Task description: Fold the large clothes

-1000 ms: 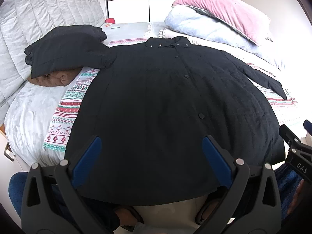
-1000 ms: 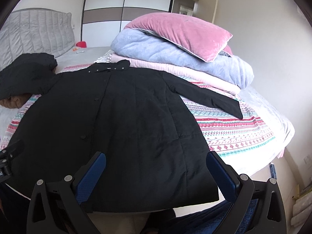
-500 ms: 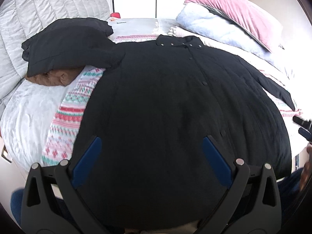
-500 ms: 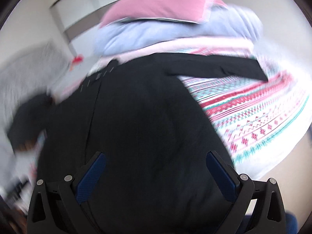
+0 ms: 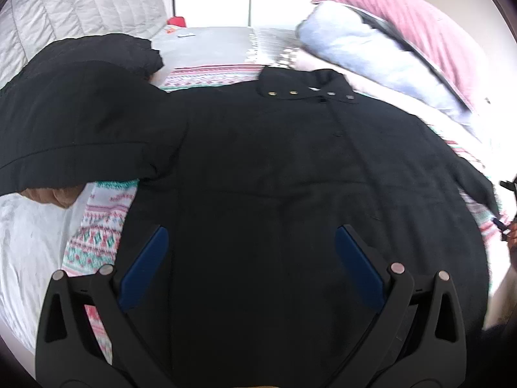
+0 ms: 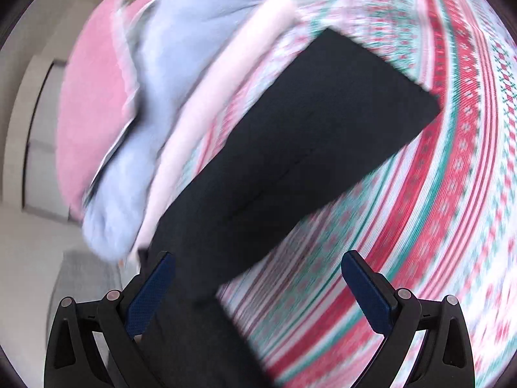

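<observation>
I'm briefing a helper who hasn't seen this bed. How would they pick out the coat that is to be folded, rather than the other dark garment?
On the bed, over the red-and-green patterned blanket, a large black coat lies spread flat, collar toward the far end. Beside it a second black garment is bundled up. The spread coat alone shows a row of metal snaps on its collar and a sleeve stretched out over the blanket.

The coat (image 5: 258, 161) is matt black quilted cloth with small shiny metal snaps (image 5: 292, 92) at the collar. Beneath it lies a ribbed woven blanket (image 6: 452, 194), beside a velvety pink pillow (image 5: 420, 22) and a padded, stitched grey headboard (image 5: 80, 3).
</observation>
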A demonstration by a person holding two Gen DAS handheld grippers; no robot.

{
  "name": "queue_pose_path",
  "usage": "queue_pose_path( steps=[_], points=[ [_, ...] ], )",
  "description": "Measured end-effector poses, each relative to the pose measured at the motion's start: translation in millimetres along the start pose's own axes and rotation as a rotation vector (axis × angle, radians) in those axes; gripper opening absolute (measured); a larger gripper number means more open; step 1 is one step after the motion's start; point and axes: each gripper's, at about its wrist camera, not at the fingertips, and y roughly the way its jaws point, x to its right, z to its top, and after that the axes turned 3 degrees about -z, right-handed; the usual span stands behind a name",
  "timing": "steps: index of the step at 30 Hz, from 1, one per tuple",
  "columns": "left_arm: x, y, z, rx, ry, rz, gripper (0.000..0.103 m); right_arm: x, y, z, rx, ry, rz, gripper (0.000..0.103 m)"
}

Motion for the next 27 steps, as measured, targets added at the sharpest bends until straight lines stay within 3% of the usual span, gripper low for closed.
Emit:
queue_pose_path(
  steps=[3,7,8,10,11,13,18,21,24,27],
  points=[
    [-5.5,21.4,-4.3,-0.056,-0.001,-0.002,0.102,22.7,5.6,28.5,0.052,0.086,0.015,0.087],
    [-4.8,38.4,-7.0,-0.094,0.016,-0.01,0.102,25.1,4.3,55.7,0.134,0.069,-0.008,0.076],
    [-2.1,42.4,-7.9,-0.1,0.027,-0.007,0.102,22.7,8.2,62.8,0.143,0.051,-0.026,0.069],
    [3.8,52.5,-13.1,-0.133,0.045,-0.005,0.102,20.5,24.9,70.3,0.136,0.022,-0.044,0.043],
    [8.7,58.4,-15.2,-0.155,0.06,-0.011,0.102,18.9,28.8,73.6,0.126,0.018,-0.04,0.012],
    [11.9,69.0,-20.0,-0.201,0.089,-0.016,0.102,9.3,25.5,77.3,0.15,-0.007,-0.004,0.009],
    [26.1,70.9,-18.7,-0.179,0.155,0.022,0.102,-94.5,-35.8,66.5,0.416,-0.464,0.007,0.009],
    [28.4,72.1,-18.1,-0.174,0.154,0.01,0.102,-131.9,-32.8,59.4,0.488,-0.632,-0.083,0.009],
    [28.5,76.0,-21.3,-0.197,0.154,-0.002,0.102,-112.0,-7.3,72.2,0.429,-0.597,-0.152,0.009],
    [26.3,78.1,-23.4,-0.209,0.146,-0.012,0.102,-40.5,32.6,100.8,0.229,-0.326,-0.193,0.009]
  ],
)
